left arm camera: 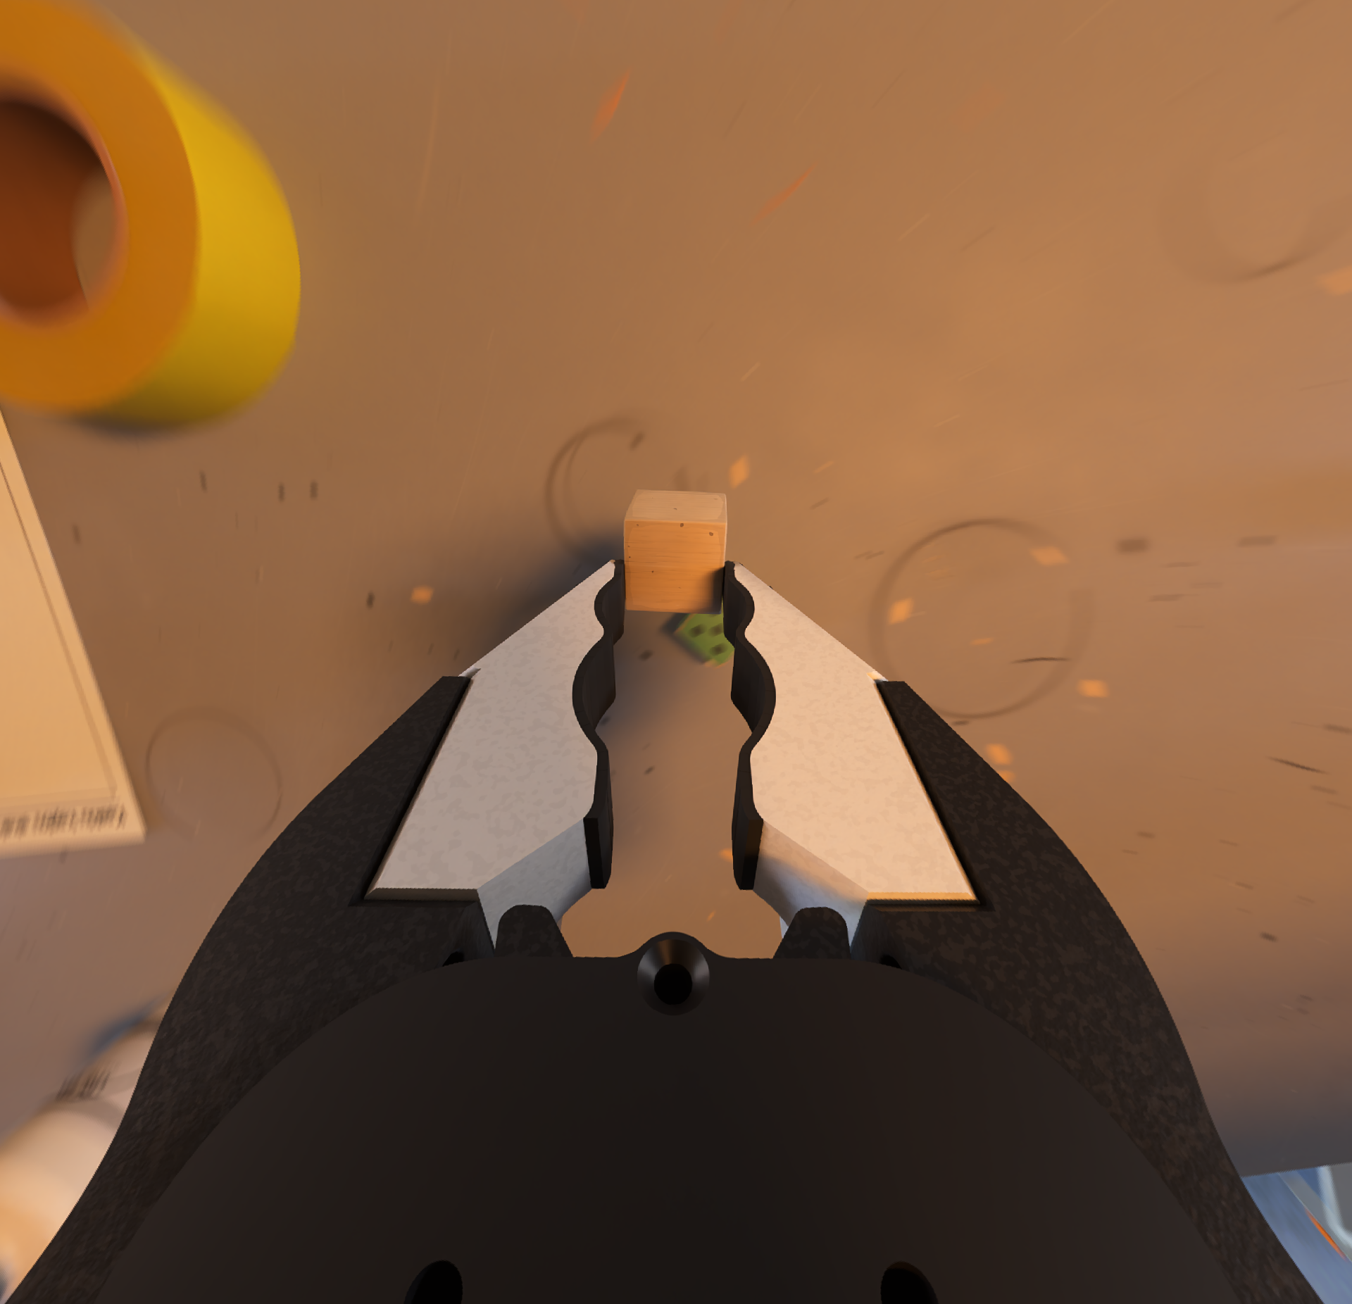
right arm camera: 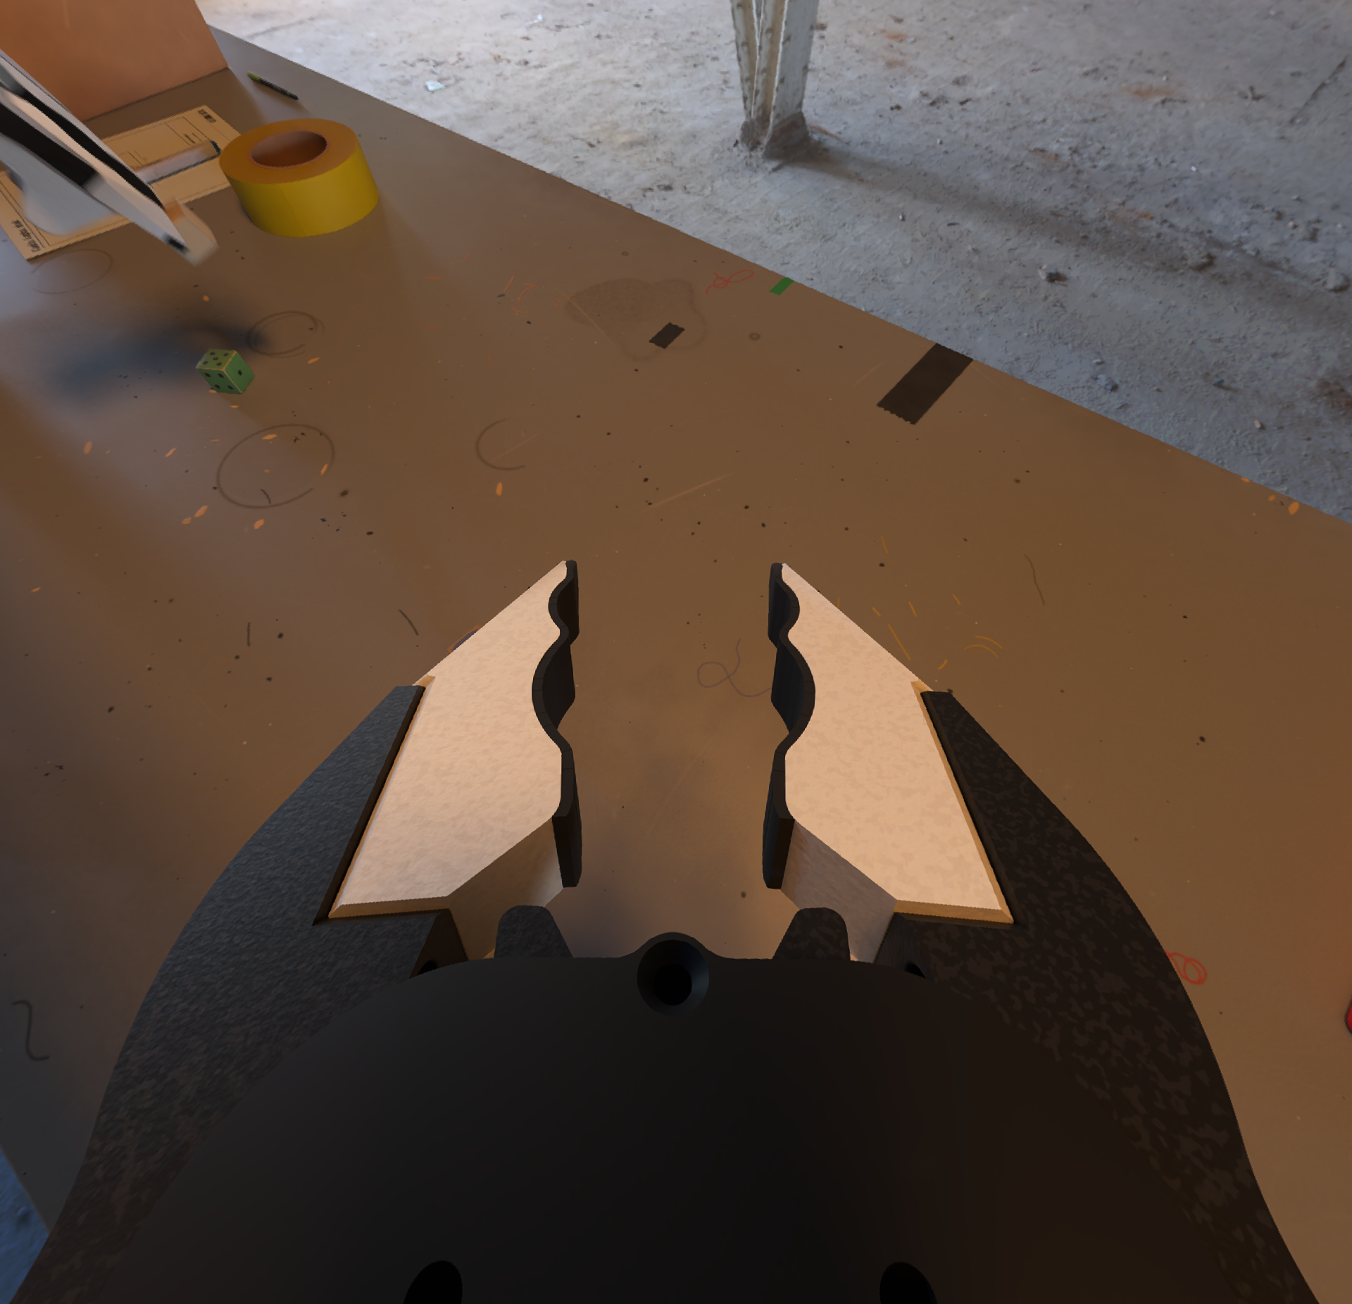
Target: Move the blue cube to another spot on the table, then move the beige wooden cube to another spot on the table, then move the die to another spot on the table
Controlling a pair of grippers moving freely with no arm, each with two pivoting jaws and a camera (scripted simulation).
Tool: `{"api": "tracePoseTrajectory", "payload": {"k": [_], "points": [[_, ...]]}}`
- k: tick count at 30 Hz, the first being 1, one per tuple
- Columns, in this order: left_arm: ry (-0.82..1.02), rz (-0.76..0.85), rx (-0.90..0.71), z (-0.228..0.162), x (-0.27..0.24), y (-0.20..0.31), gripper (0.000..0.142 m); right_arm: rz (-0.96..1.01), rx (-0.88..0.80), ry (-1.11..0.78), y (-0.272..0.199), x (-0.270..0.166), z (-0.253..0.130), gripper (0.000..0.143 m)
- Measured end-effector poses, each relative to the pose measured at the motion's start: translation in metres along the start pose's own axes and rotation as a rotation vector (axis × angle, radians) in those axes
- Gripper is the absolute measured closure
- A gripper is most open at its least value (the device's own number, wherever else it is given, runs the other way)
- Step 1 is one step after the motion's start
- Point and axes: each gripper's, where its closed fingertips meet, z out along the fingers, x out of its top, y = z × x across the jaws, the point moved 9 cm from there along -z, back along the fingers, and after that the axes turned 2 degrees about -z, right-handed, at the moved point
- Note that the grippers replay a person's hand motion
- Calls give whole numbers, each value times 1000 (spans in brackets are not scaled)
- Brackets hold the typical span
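Observation:
My left gripper (left arm camera: pixel 671 574) is shut on the beige wooden cube (left arm camera: pixel 674 561) and holds it above the brown table (left arm camera: pixel 951 318). The green die (left arm camera: pixel 704 638) lies on the table below, seen between the fingers. In the right wrist view the left gripper (right arm camera: pixel 192 243) hangs at the far left with the cube (right arm camera: pixel 196 231) at its tip, above the table, and the die (right arm camera: pixel 225 370) sits beneath it. My right gripper (right arm camera: pixel 671 581) is open and empty over the table. The blue cube is not in view.
A yellow tape roll (left arm camera: pixel 146 208) stands near the left gripper; it also shows in the right wrist view (right arm camera: pixel 301 175). A paper sheet (left arm camera: pixel 51 684) lies at the left. The table's far edge (right arm camera: pixel 951 347) runs diagonally, with concrete floor and a metal post (right arm camera: pixel 772 47) beyond.

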Motion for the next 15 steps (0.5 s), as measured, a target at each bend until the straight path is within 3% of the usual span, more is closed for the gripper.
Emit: {"api": "tracePoseTrajectory", "payload": {"k": [3,5,7,11,15], "points": [[372,168,-236,-68,3,47,116,2,-7,-8,1,-1,1,91],[534,433,-476,-95,-2,100,116,4,-7,-9,2,-1,1,91],[588,703,-622,-99,-7,158,116,3,-1,-8,1,-1,1,91],[459,1038,-538,-49,-15,255,116,-14,15,-10,-3,0,1,91],[243,1267,-413,16,-18,304,116,-32,21,-4,-6,0,-3,91]]}}
